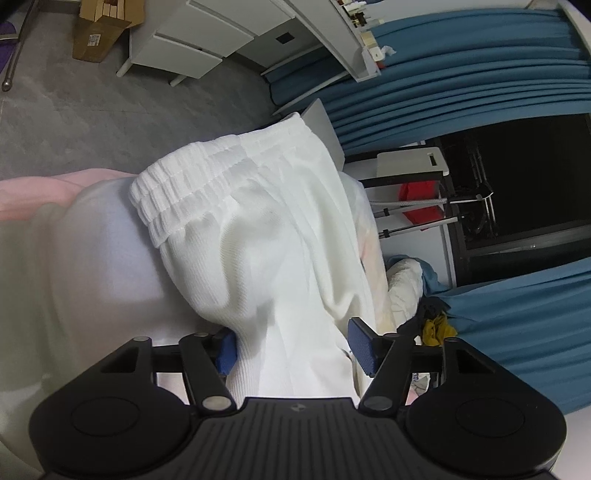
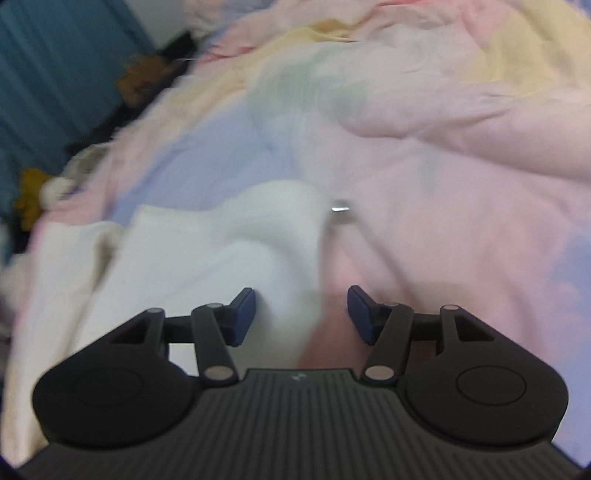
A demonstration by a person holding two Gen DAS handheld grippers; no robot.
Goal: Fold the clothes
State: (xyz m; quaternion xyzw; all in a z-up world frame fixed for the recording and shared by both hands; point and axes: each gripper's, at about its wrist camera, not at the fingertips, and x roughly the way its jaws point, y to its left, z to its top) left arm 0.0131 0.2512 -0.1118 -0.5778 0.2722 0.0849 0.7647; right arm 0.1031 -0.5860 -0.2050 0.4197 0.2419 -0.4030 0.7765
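Note:
A white ribbed garment (image 1: 258,229) with a gathered elastic waistband lies bunched on a pastel bedspread (image 1: 92,266). My left gripper (image 1: 295,347) is open, its blue pads on either side of a fold of this garment, the cloth filling the gap. In the blurred right wrist view the same white garment (image 2: 207,251) lies on the pink and lilac bedspread (image 2: 443,184). My right gripper (image 2: 301,314) is open just above the garment's right edge, holding nothing.
Beyond the bed are a grey floor, a white drawer unit (image 1: 195,40), a cardboard box (image 1: 99,33), blue curtains (image 1: 461,74) and a rack with a red item (image 1: 417,199). A heap of other clothes (image 1: 424,295) lies at the bed's edge.

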